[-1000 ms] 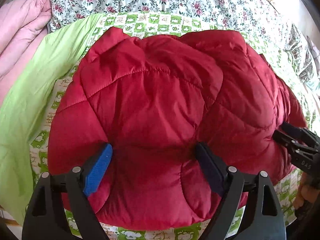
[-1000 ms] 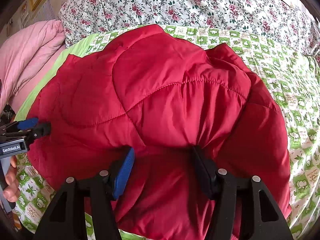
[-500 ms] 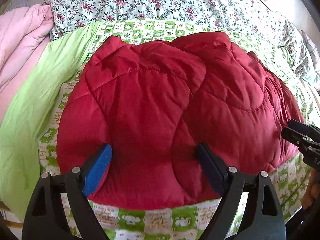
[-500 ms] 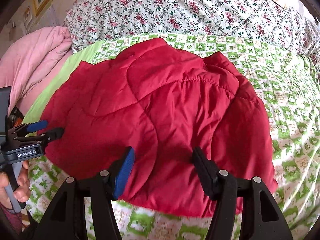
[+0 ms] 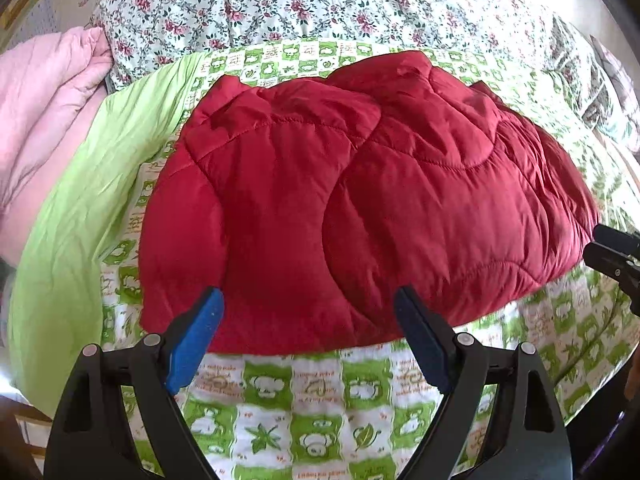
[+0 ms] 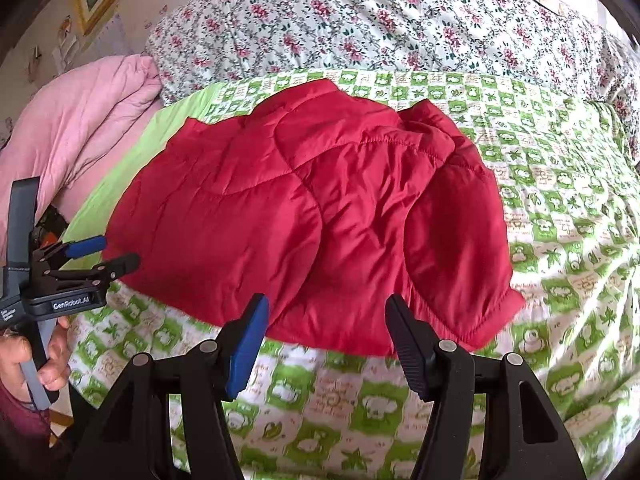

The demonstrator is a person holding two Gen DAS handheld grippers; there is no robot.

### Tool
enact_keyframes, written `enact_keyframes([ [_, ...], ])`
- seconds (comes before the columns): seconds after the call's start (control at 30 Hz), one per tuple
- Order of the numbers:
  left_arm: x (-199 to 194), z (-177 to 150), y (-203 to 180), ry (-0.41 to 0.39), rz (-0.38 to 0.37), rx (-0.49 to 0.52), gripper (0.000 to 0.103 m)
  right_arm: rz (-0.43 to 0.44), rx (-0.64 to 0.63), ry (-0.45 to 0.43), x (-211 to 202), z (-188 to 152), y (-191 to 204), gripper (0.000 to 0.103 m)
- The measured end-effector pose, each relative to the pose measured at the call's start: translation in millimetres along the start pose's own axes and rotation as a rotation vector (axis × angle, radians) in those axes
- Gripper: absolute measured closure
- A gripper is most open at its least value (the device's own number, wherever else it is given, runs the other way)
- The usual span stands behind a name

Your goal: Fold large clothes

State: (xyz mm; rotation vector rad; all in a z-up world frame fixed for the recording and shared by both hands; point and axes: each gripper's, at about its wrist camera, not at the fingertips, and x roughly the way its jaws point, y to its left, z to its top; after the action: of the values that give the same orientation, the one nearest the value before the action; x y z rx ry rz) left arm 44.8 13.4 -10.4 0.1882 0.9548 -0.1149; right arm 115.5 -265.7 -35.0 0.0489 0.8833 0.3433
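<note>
The bed is covered by a green-and-white checked sheet (image 5: 312,396) printed with small animals and leaves. A folded red quilted jacket (image 5: 360,208) lies flat on this sheet. Beyond the jacket's far edge a floral quilt (image 6: 360,28) with pink blossoms rises across the bed. Left of the jacket a plain lime-green cloth (image 5: 92,208) lies draped along the sheet's edge, and further left of that a bunched pink blanket (image 6: 84,128) is piled. Right of the jacket only the checked sheet shows, slightly wrinkled
</note>
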Motion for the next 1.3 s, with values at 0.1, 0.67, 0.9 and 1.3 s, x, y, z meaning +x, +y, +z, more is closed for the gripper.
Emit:
enact_keyframes([
  [0.1,-6,-6,-2,-0.003,0.022,0.021,0.015,-0.009,-0.023,0.004,-7,-7,4,0.041],
  [0.67,-32,-13,-6,-0.024,0.079,0.081,0.015,0.015,-0.109,0.059,-23,-14,24,0.012],
  [0.9,-45,5,-1,-0.063,0.145,0.129,0.012,0.017,-0.214,0.072,-32,4,36,0.002],
  [1.3,-41,25,10,-0.082,0.174,0.11,0.011,0.031,-0.218,0.072,-25,27,30,0.001],
])
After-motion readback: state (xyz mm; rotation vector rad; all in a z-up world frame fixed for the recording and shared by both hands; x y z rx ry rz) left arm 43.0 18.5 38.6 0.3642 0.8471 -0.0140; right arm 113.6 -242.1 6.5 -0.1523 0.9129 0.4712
